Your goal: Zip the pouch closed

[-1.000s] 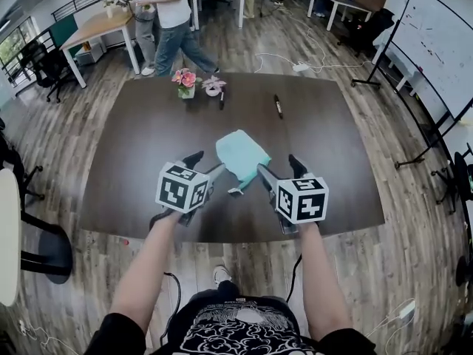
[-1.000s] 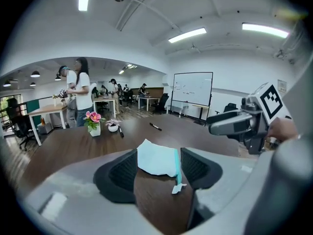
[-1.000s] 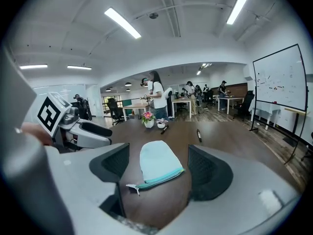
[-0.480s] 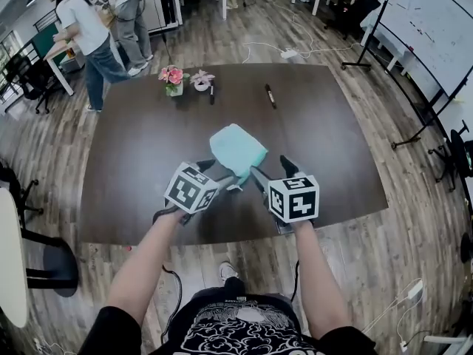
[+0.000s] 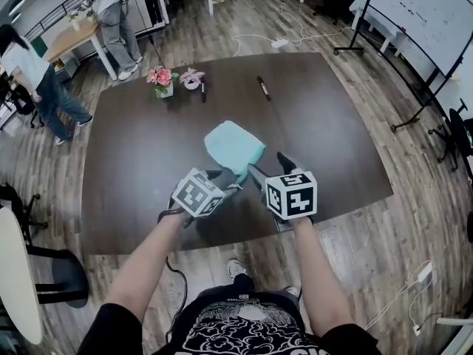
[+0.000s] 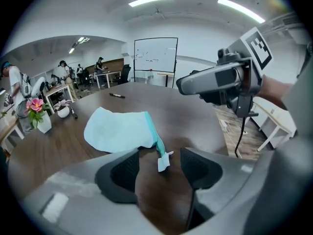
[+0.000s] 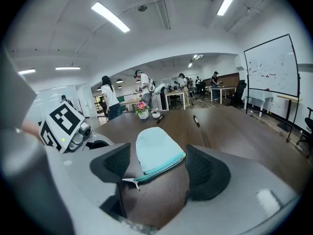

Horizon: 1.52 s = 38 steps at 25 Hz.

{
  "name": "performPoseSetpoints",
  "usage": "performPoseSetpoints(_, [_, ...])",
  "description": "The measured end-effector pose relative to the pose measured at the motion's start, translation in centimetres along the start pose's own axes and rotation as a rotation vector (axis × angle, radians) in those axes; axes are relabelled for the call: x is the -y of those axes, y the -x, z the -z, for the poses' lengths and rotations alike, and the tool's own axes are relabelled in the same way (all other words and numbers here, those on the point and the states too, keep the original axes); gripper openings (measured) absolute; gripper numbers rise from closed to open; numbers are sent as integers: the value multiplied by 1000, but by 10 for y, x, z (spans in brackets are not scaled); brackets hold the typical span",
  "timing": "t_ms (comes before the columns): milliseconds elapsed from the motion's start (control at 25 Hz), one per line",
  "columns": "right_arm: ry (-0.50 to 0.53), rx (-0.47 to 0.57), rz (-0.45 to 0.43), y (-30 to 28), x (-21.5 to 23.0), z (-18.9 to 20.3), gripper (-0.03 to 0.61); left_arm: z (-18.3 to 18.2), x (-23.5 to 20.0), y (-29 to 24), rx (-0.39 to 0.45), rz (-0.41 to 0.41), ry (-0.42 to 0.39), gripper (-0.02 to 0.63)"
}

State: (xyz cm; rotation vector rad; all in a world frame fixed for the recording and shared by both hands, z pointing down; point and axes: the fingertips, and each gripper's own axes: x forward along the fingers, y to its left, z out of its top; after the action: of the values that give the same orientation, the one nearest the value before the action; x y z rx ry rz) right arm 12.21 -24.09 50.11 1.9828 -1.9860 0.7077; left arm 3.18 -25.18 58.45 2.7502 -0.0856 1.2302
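A light teal fabric pouch lies flat on the dark wooden table, its darker teal zipper edge towards me. The white pull tab sticks out at the zipper's near end. My left gripper is open just in front of that corner, and in the left gripper view the tab lies between its jaws, untouched. My right gripper is open too, low over the table at the pouch's right near side. In the right gripper view the pouch fills the gap between the jaws. Neither gripper holds anything.
At the table's far side stand a vase of pink flowers and a small white pot, with two dark markers nearby. People stand by desks at the back left. A whiteboard stands at the right.
Both grippers have drawn closer together and nearer the pouch's near edge, the left one reaching the pull tab. People in the background have walked towards the left.
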Motion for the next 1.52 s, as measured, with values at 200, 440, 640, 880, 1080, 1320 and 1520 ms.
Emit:
performPoseSetpoints(200, [-26,-6,15,-3,7,7,351,15,3,-16,-36,27,-4,258])
performPoseSetpoints(440, [-48,-22,36,-3,14,17,345,21,7,-28,-39,52,2,225])
performPoseSetpoints(640, [-53,-37,55,-2,21,22,333,26,9,-36,-39,65,6,174])
performPoseSetpoints(880, [-60,-46,74,-2,24,22,333,26,7,-38,-34,80,11,72])
performPoseSetpoints(1080, [-59,-55,76,-3,21,21,328,28,7,-38,-38,101,22,24])
performPoseSetpoints(1320, [-43,-62,79,-4,17,16,328,21,4,-29,15,144,109,23])
performPoseSetpoints(1520, [-24,-57,63,-8,11,6,328,4,-3,-12,80,150,145,21])
